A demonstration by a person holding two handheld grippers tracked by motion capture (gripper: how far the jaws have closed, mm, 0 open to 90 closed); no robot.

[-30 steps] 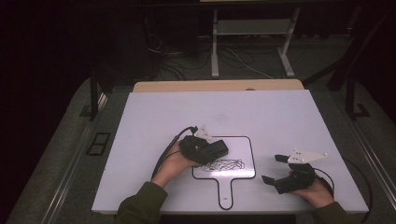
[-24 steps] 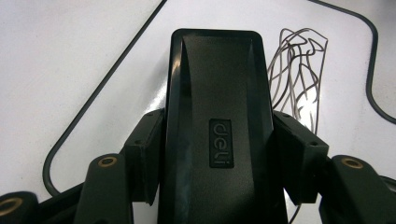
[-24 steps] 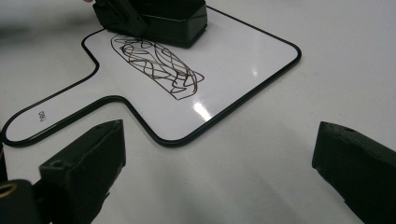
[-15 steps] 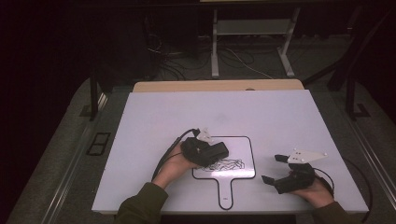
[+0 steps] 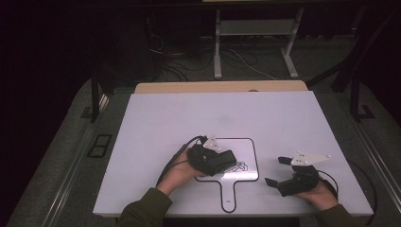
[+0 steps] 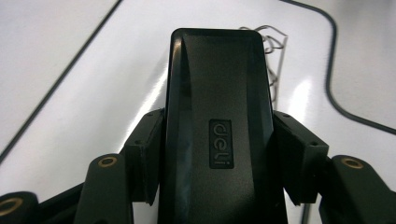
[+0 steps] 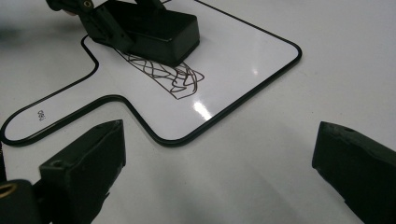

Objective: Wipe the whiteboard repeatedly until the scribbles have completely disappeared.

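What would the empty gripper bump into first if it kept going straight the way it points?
Probably the small whiteboard: the right gripper, jaws open, points across bare table at its black-edged rim. Beyond that lie the scribble and the black eraser held by the left gripper. Depth is hard to judge.

There are two grippers: the left gripper [image 5: 226,161] and the right gripper [image 5: 276,171]. One eraser [image 6: 217,121] is there, one whiteboard [image 5: 246,171], one scribble [image 7: 175,77] and one table [image 5: 198,118]. Two hands hold the grippers.
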